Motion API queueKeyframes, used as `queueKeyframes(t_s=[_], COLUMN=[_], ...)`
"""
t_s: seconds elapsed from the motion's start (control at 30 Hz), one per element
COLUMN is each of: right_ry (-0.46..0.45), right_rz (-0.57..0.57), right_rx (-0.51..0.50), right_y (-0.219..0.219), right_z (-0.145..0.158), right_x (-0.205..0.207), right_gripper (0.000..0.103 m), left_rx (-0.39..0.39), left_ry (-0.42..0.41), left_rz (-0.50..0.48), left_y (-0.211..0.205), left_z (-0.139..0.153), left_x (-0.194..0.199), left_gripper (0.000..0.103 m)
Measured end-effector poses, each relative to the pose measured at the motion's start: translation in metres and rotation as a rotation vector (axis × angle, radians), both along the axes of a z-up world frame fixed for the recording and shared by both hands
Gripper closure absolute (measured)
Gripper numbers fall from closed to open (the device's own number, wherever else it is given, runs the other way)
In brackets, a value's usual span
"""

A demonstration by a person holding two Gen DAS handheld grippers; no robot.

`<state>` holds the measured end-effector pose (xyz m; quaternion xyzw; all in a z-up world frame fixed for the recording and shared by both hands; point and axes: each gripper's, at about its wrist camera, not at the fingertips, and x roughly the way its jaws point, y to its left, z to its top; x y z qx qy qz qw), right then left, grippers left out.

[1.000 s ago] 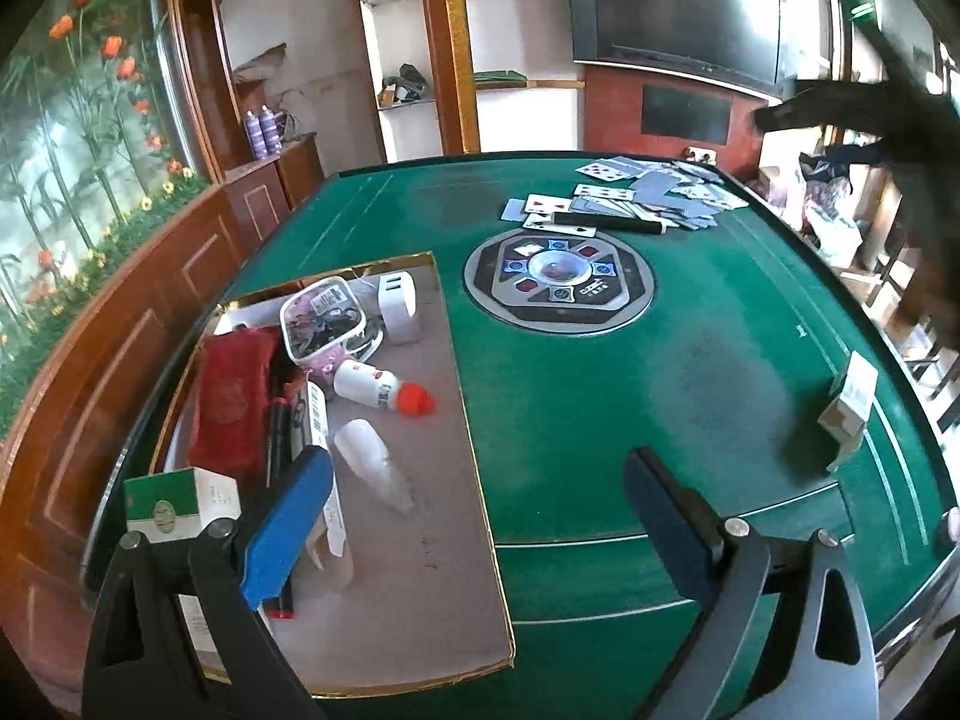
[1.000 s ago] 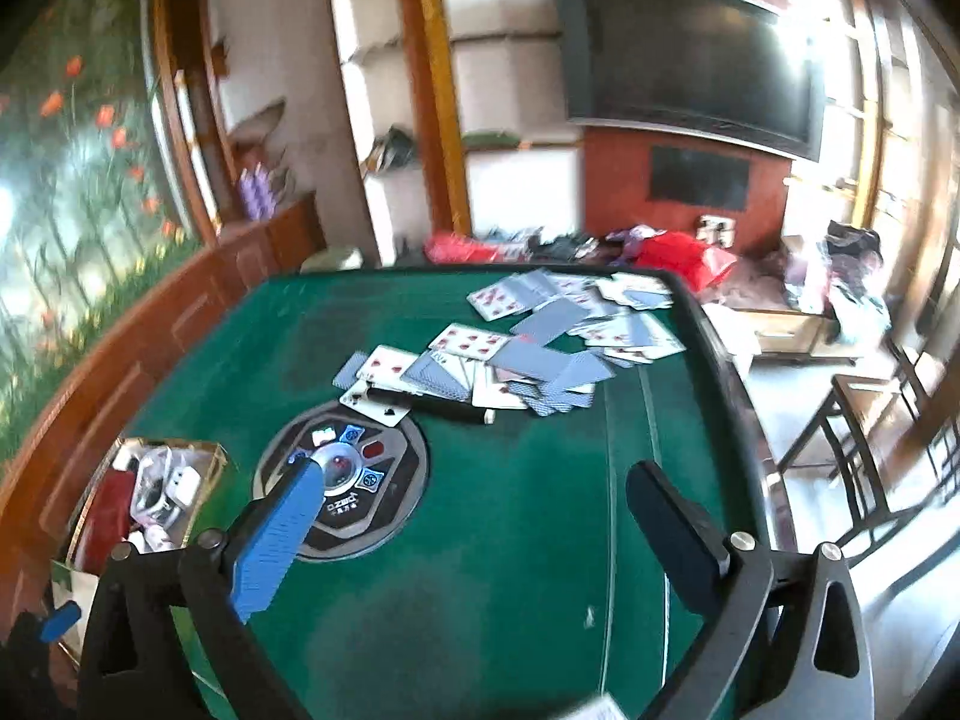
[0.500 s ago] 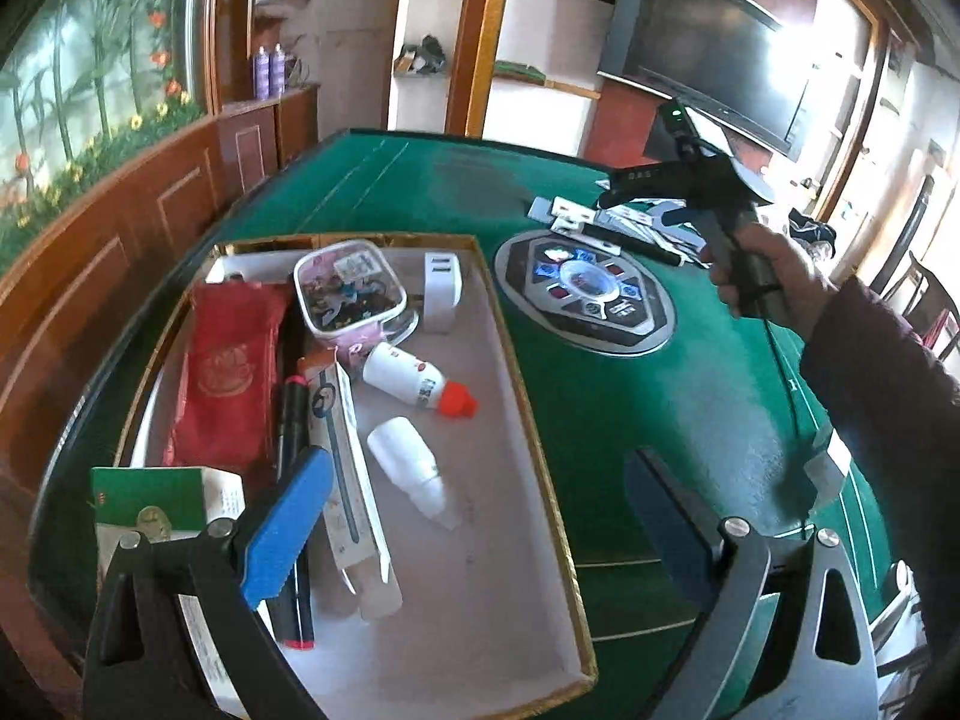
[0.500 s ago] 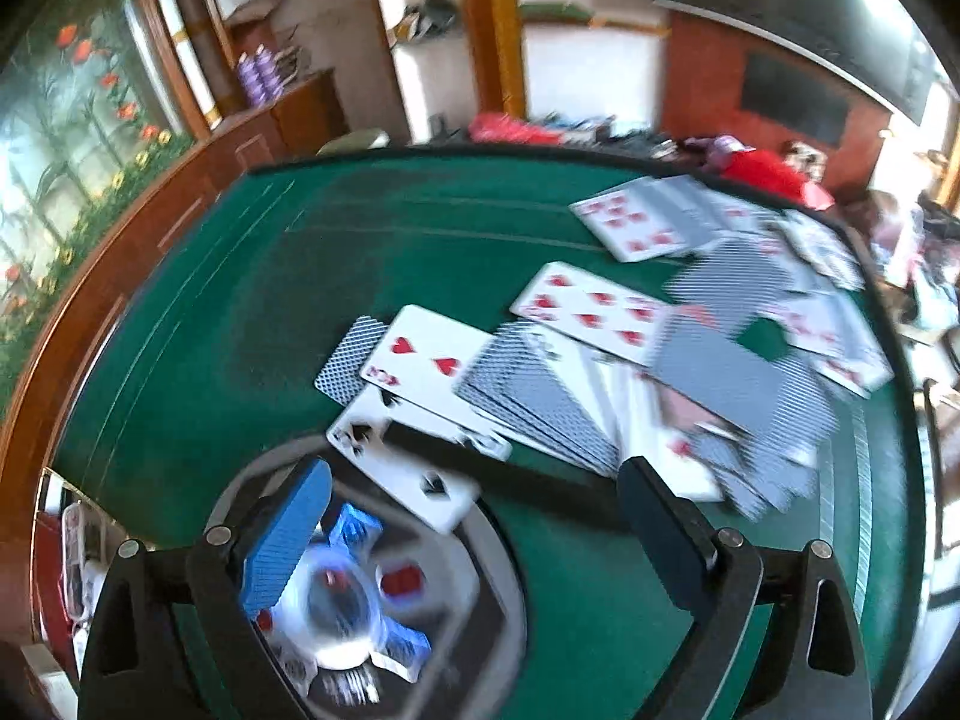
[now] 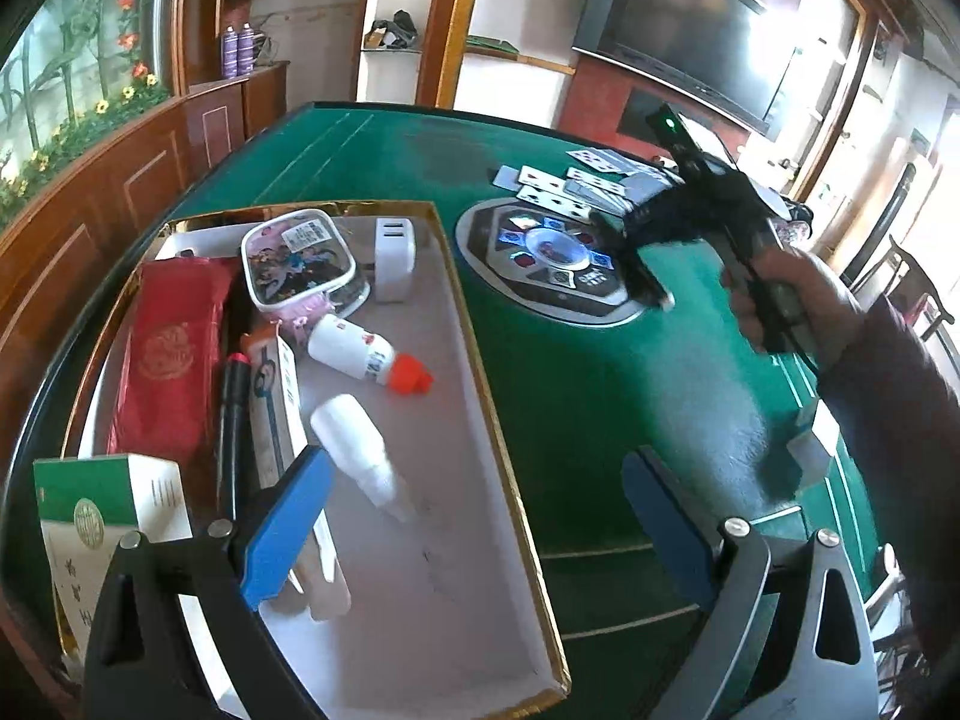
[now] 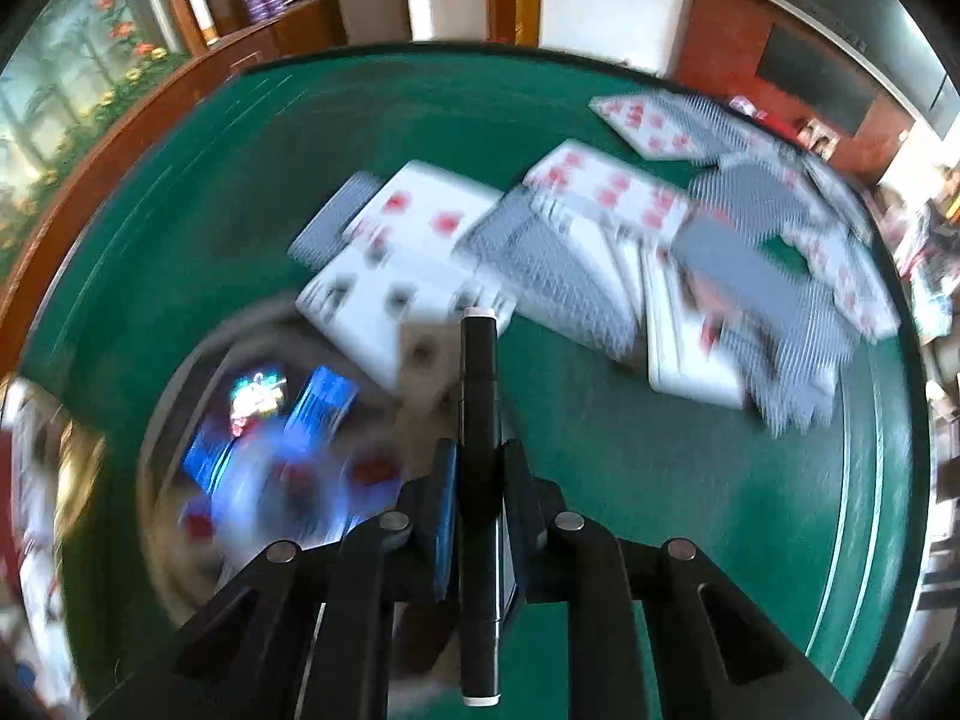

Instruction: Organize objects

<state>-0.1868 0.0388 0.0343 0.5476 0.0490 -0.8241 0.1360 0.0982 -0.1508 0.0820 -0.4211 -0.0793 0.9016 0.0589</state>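
My right gripper (image 6: 480, 456) hangs over the green table, its jaws closing tight with the pads pressed on a black marker (image 6: 479, 372). The marker stands lengthwise between the fingers, above the scattered playing cards (image 6: 600, 240). In the left wrist view a hand holds that right gripper (image 5: 645, 240) with the marker (image 5: 648, 285) over the round centre console (image 5: 540, 264). My left gripper (image 5: 474, 480) stands open with nothing between its fingers, above the near end of a gold-rimmed white tray (image 5: 432, 588).
The tray holds a red pouch (image 5: 174, 348), a cartoon-lidded box (image 5: 297, 258), a white charger (image 5: 393, 258), an orange-capped bottle (image 5: 366, 354), a plain white bottle (image 5: 360, 450), a pen (image 5: 231, 420) and a green-white carton (image 5: 102, 510). A small box (image 5: 810, 450) sits at the right.
The right gripper came down onto the cards and closed on the black marker that lay beside them. The left gripper shifted closer over the tray, still open.
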Motion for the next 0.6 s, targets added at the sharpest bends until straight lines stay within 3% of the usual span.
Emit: queueKeyframes(t_s=[0.3, 0.37, 0.4, 0.53, 0.6], right_ry=[-0.106, -0.036, 0.03, 0.342, 0.485], right_rz=[0.15, 0.118, 0.084, -0.091, -0.189], right_rx=[-0.054, -0.087, -0.088, -0.114, -0.17], right_y=[-0.005, 0.011, 0.022, 0.081, 0.112], right_z=[0.006, 0.023, 0.035, 0.095, 0.113], right_x=[0.143, 0.168, 0.179, 0.232, 0.253], right_gripper=[0.086, 0.083, 0.072, 0.003, 0.0], left_rx=[0.034, 0.034, 0.033, 0.031, 0.03], left_ry=[0.012, -0.005, -0.016, -0.031, -0.041], left_rz=[-0.022, -0.041, -0.053, -0.107, -0.127], left_y=[0.015, 0.026, 0.033, 0.063, 0.078], left_z=[0.006, 0.003, 0.002, 0.0, -0.001], left_x=[0.023, 0.024, 0.025, 0.024, 0.02], left_gripper=[0.006, 0.006, 0.006, 0.006, 0.006])
